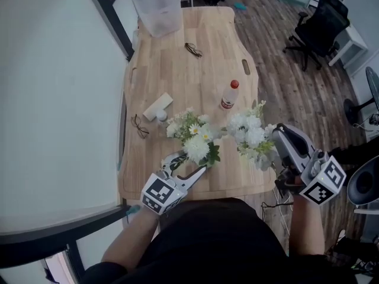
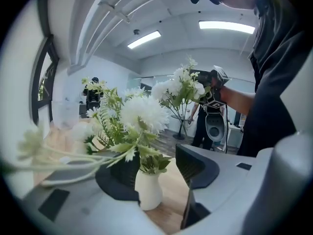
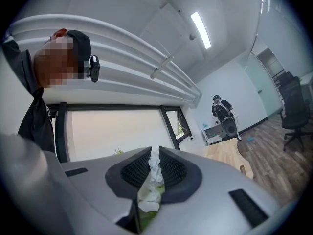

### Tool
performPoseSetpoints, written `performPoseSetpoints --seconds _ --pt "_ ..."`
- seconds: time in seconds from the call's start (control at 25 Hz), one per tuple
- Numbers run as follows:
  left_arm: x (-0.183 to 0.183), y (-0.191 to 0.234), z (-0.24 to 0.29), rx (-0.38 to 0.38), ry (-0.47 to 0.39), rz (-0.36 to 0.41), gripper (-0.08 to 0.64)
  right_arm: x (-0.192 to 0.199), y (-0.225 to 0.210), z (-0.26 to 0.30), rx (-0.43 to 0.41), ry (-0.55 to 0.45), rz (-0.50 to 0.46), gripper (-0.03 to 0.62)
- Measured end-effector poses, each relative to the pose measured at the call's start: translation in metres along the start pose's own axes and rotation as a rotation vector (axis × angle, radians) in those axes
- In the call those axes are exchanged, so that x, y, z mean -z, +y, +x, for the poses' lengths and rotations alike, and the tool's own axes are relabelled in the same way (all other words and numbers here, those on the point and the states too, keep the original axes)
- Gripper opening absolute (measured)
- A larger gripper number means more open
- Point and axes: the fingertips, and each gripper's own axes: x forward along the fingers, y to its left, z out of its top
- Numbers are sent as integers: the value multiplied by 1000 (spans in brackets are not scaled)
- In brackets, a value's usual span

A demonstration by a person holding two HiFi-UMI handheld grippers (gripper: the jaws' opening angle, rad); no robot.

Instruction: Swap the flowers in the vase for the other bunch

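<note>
A small white vase (image 2: 148,190) stands on the wooden table (image 1: 201,70) near its front edge, holding a bunch of white flowers with green leaves (image 1: 194,138). My left gripper (image 1: 188,169) is open, and the vase sits between its jaws without either pad pressing on it. In the head view the blooms hide the vase. My right gripper (image 1: 278,142) is shut on the stems of a second white bunch (image 1: 250,132), held in the air beside the table's front right corner. Those stems show pinched between its pads (image 3: 172,171).
Further back on the table are a red-capped bottle (image 1: 230,94), a white box (image 1: 157,106), two pairs of glasses (image 1: 140,126) (image 1: 193,49) and a clear plastic container (image 1: 159,12). A window wall runs along the left; an office chair (image 1: 317,28) stands at the right.
</note>
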Motion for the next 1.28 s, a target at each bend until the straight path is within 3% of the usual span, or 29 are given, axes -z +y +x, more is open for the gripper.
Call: performPoseSetpoints --seconds 0.4,0.8,1.16,1.28 --pt "10 13 -41 -104 -20 -45 209 -7 2 13 -36 -5 -8 66" --pt "0 56 -105 -312 -144 -109 209 -2 4 20 -52 -9 -9 66" --pt "-55 96 -146 -467 -301 -84 206 -8 -3 18 -29 -34 -19 66" --pt "-73 105 -155 -498 -362 -87 161 -6 -6 17 -23 -36 -25 66"
